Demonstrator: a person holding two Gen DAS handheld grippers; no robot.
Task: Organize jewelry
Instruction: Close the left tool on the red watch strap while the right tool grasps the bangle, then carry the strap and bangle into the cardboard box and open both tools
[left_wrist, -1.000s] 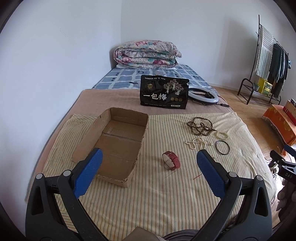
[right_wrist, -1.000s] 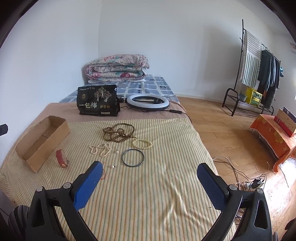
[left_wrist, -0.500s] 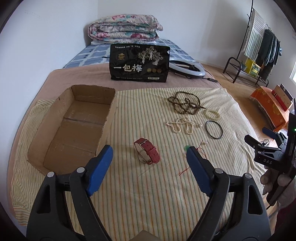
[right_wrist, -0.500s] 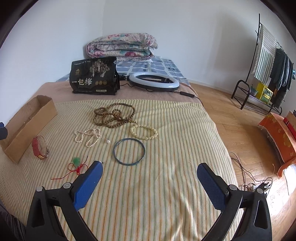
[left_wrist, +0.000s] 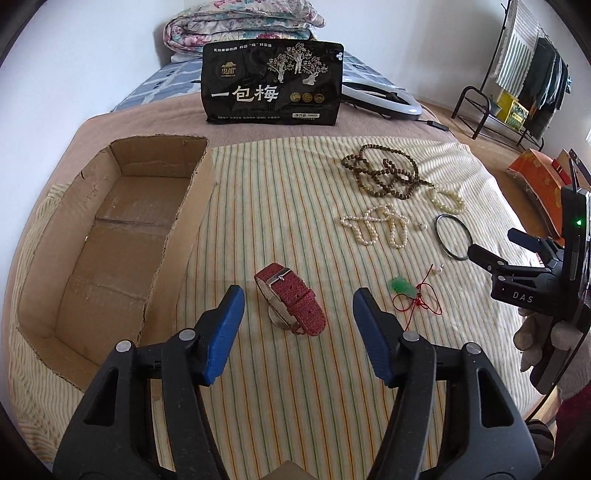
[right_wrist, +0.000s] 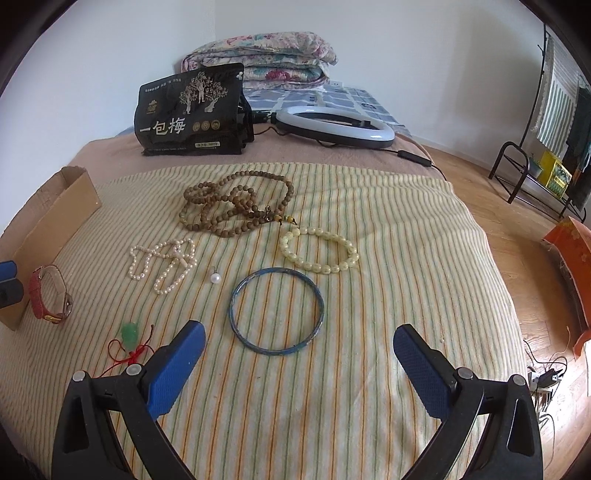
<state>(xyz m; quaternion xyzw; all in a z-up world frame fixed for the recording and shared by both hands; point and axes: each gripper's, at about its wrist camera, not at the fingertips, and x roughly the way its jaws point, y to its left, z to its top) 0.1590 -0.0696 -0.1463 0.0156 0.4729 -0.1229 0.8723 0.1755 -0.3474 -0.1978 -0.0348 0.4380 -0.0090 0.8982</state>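
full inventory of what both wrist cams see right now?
cardboard box: 1, brown, empty, left on striped cloth
watch: 1, red strap, between left pads, untouched
jade pendant: 1, green, red cord
pearl strand: 1, white
loose pearl: 1, white
wooden beads: 1, brown
bead bracelet: 1, pale yellow
bangle: 1, blue
snack bag: 1, black
ring light: 1, white
folded quilt: 1, floral
left gripper: closing
right gripper: open, empty

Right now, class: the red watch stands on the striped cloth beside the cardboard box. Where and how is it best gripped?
Probably across the strap loop of the red watch, coming from above. It stands on edge as an open ring, so a finger can pass each side of it. The left gripper, jaws closing, already frames it without touching; the cardboard box stays clear on one side.
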